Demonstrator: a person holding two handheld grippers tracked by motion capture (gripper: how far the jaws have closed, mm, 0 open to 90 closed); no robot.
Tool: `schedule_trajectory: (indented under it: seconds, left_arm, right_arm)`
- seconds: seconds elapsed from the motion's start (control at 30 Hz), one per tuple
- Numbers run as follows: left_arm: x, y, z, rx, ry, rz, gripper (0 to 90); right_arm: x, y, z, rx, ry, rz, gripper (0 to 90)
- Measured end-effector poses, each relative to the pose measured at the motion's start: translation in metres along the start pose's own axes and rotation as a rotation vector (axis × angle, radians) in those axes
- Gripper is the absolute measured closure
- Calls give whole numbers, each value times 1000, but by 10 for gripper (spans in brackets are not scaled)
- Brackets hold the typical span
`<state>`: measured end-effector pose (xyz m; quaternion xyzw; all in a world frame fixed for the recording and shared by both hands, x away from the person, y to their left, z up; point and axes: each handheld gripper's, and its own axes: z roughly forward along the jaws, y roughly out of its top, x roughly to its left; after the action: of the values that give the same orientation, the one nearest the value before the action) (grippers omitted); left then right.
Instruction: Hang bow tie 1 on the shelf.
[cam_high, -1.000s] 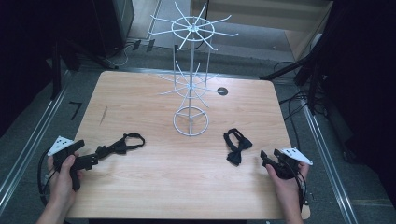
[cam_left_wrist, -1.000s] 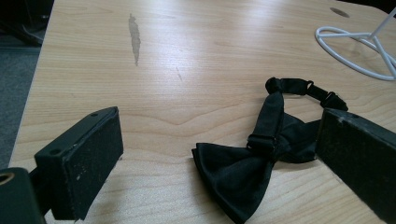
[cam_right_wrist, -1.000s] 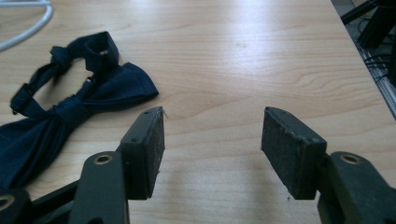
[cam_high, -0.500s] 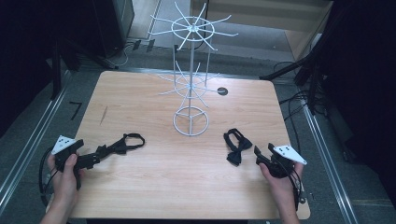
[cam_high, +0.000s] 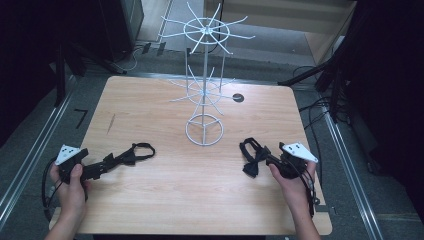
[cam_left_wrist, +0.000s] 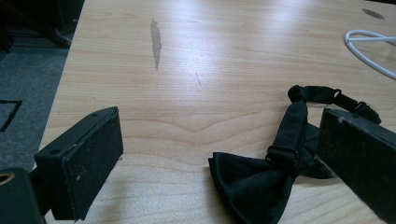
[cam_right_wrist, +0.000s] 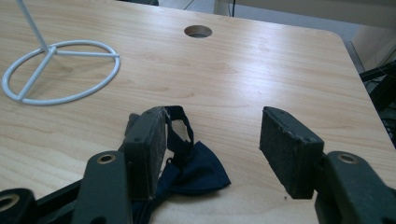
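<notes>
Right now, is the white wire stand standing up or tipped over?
Standing up. The white wire stand rests its round base on the table, pole straight up.

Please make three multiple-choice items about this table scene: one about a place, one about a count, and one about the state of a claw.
1. Where does the white wire stand rest?
A. At the middle of the table, toward the far edge
B. At the near left corner
C. On the floor

2. How many bow ties lie on the table?
A. One
B. Two
C. Four

3. What is the state of the right claw?
A. Shut on the stand
B. Shut on a bow tie
C. Open, nothing pressed between its jaws

Answers:
1. A, its ring base sits on the table between the two hands and farther back.
2. B, the left bow tie lies before the left claw and the right bow tie before the right claw.
3. C, its jaws stand wide apart, with the right bow tie beside one jaw.
</notes>
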<state>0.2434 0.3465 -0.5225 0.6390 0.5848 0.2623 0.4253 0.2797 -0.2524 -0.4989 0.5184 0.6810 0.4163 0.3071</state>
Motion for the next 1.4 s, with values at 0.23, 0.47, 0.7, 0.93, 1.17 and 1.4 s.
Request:
schedule_trajectory:
  seconds: [0.23, 0.47, 0.7, 0.93, 1.17, 1.4]
  left_arm:
    - [-4, 0, 0, 11, -1, 35, 15]
    - [-4, 0, 0, 8, 1, 43, 15]
    - [-4, 0, 0, 7, 3, 42, 15]
    - [-4, 0, 0, 7, 1, 41, 15]
    - [-3, 0, 1, 11, 21, 21, 14]
    - [-4, 1, 2, 7, 54, 17, 15]
  right_arm:
    - [8, 13, 14, 15, 1, -20, 426]
    - [12, 21, 31, 34, -8, -17, 426]
    - [15, 29, 55, 38, -23, -2, 437]
    - [16, 28, 71, 68, -19, 15, 440]
    - [14, 10, 76, 107, -13, 38, 441]
    - [12, 6, 78, 144, 10, 47, 442]
